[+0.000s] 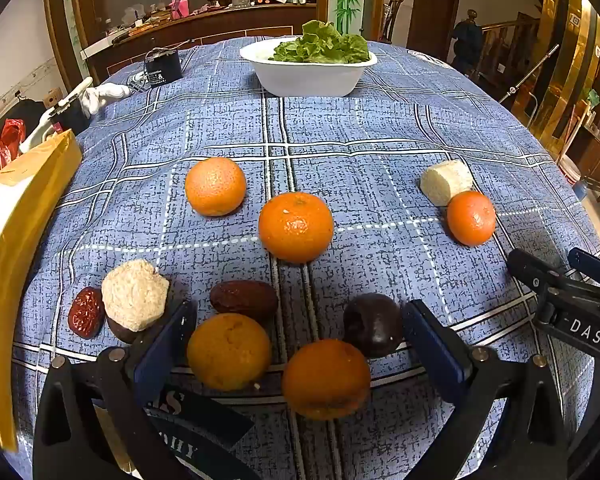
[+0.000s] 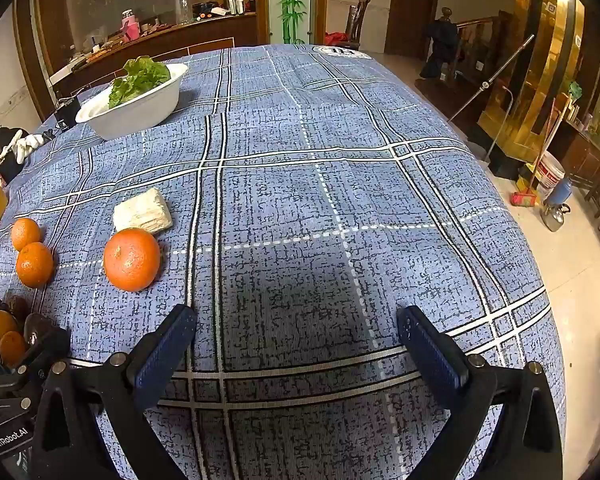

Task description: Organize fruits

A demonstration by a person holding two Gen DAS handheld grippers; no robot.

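Fruit lies scattered over the blue plaid tablecloth in front of me. My left gripper hangs tilted down over the near cluster with its jaws spread wide and pinching nothing: between the two blue pads sit a dull orange, a brighter orange, a dark round fruit touching that brighter one, and a brown date just behind the dull orange. Outside the left pad I see a pale crumbly chunk resting on something dark, with a red date touching its left side. Farther out are two mandarins close together, and off to the right a third mandarin touching a white block. My right gripper is spread just as wide, over bare cloth with nothing between the pads; the third mandarin lies ahead and left of it. A white bowl of green lettuce stands at the far side of the table, well apart from the fruit, and a yellow box runs along the left edge.
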